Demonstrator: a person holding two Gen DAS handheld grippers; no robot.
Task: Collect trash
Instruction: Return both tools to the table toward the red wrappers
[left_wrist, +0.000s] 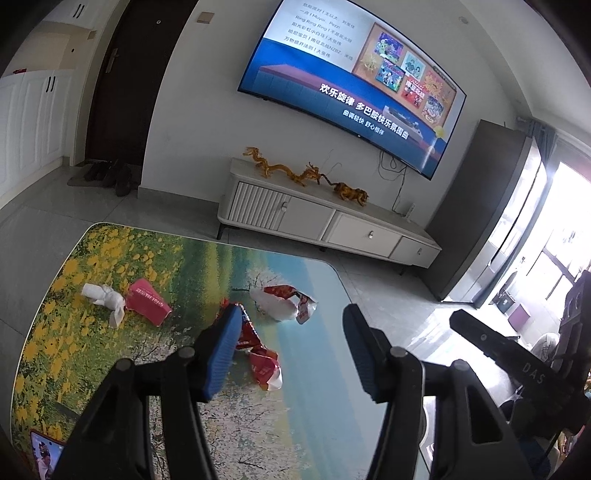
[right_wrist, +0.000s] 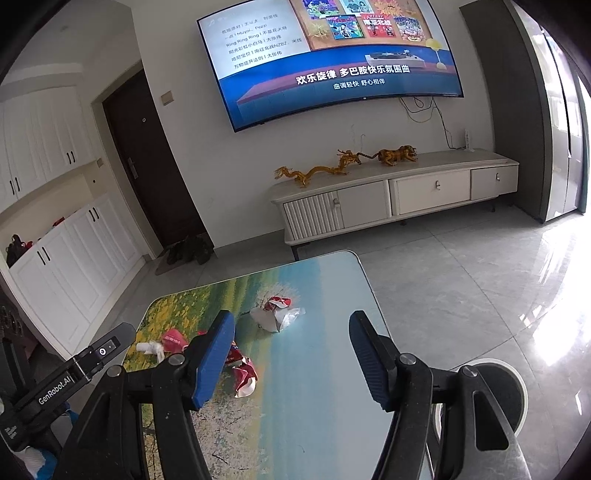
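My left jaws (left_wrist: 290, 325) and right jaws (right_wrist: 291, 328) both stand apart with nothing between them, above the near part of the worktop (right_wrist: 325, 295). Its rounded far edge and right edge drop to bare grey floor tiles (right_wrist: 461, 280), open as far as the TV cabinet (right_wrist: 406, 192). On the landscape-printed top the trash lies spread out: a white tissue wad (left_wrist: 103, 297) touching a red carton (left_wrist: 147, 301) at left, a crumpled red wrapper (left_wrist: 260, 360) near my left jaws, a torn white-and-red wrapper (left_wrist: 284, 301) farther out
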